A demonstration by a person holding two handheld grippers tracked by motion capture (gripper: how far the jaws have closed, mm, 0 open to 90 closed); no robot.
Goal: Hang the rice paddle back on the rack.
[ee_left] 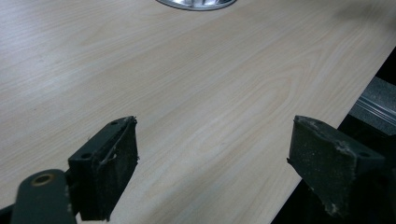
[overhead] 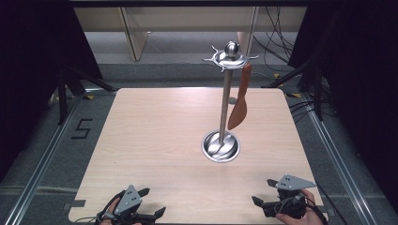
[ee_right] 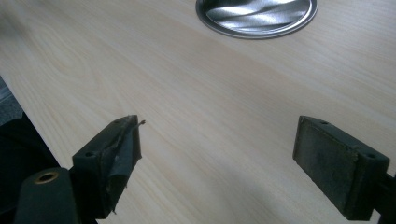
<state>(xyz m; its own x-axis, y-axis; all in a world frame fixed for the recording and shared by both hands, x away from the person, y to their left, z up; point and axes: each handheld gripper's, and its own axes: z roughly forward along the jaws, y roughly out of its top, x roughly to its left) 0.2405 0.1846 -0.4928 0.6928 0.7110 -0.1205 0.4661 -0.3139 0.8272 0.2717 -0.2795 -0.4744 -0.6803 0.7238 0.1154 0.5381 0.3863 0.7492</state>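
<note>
Spatula: brown, hangs from rack top hook, centre-far bench
Left hand-held gripper: near-left edge, jaws spread, empty
Right hand-held gripper: near-right edge, jaws spread, empty

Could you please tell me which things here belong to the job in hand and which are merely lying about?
Belonging to the job:
- metal utensil stand on the table
- brown wooden spatula hanging from its top ring
- left gripper and right gripper, both open and empty

Lying about:
- black cables on the floor behind
- the "5" floor marking
</note>
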